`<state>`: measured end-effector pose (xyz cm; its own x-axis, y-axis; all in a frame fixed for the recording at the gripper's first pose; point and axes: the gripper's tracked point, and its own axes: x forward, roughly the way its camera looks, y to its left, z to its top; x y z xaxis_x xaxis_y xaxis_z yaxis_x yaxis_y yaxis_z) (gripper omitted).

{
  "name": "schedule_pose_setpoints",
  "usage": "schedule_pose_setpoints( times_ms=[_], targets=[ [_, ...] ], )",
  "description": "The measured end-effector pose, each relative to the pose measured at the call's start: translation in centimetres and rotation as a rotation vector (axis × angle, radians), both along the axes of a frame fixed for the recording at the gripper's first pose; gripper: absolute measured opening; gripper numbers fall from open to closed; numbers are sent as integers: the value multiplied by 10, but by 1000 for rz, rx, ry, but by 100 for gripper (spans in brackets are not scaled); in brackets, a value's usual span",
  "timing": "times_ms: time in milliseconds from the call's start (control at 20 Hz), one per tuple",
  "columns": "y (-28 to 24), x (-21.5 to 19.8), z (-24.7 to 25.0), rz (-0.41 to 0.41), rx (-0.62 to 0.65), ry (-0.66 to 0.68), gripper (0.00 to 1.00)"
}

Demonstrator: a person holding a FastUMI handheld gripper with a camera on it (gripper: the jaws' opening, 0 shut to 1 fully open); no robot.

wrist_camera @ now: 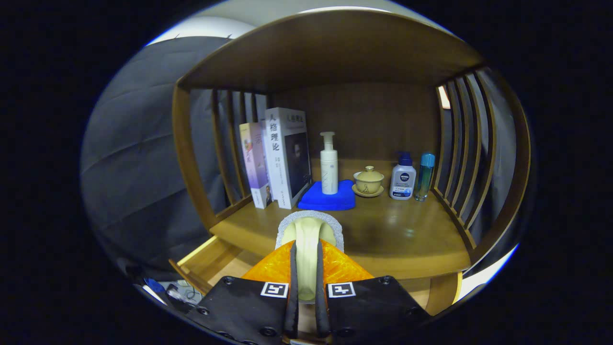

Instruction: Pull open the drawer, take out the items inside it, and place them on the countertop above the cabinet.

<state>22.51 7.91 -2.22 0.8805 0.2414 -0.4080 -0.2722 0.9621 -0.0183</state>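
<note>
Your gripper [307,268] is closed on a cream, rounded item with a grey speckled rim [309,230], both fingers pressing its sides, over the countertop's [392,239] front edge and the pulled-open drawer [206,261] at 8 o'clock. Beyond, left to right from 11 to 1 o'clock: two upright books [275,158], a white pump bottle [328,165] on a blue cloth [328,201], a lidded yellow cup on a saucer [368,182], a white bottle with a blue cap [402,177], a slim blue bottle [424,176].
</note>
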Motion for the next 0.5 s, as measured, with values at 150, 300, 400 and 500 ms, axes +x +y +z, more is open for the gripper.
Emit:
schedule_pose_setpoints(
  times_ms=[150, 300, 400, 500],
  targets=[
    [-9, 37, 6, -58, -23, -4, 16],
    [-9, 60, -3, -105, -15, 55, 16],
    [-15, 70, -17, -152, -9, 116, 18],
    [-20, 76, -28, -190, -6, 157, 18]
  ],
)
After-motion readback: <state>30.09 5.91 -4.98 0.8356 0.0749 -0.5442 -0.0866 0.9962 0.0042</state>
